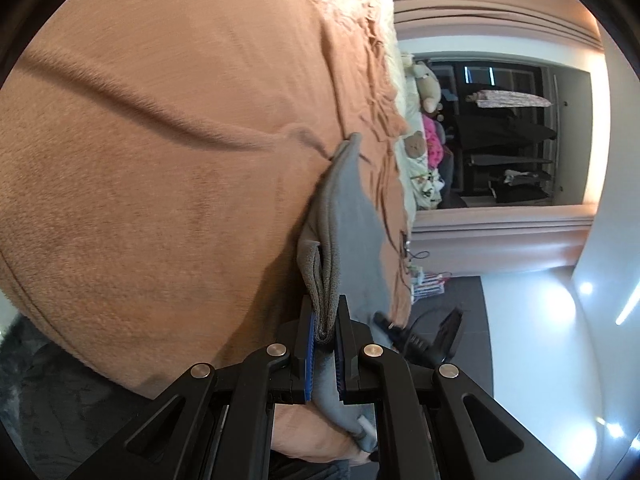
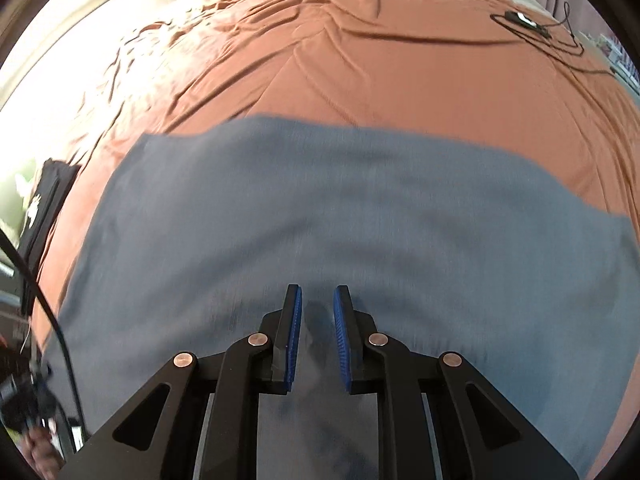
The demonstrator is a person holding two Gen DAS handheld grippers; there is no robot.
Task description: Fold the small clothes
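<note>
Left gripper point(image 1: 325, 320) jaws clamp the grey cloth point(image 1: 348, 216); right gripper point(image 2: 317, 312) jaws seemingly pinch its blurred fabric.

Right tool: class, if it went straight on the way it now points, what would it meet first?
The right tool would most likely meet the grey cloth spread on the orange bedspread first; motion blur leaves the gap between them unclear.

- My bed point(image 2: 400, 72) wears a rumpled orange cover.
- The grey garment point(image 2: 320, 208) lies spread across it.
- A black cabled device point(image 2: 526, 22) rests near its far corner.
</note>
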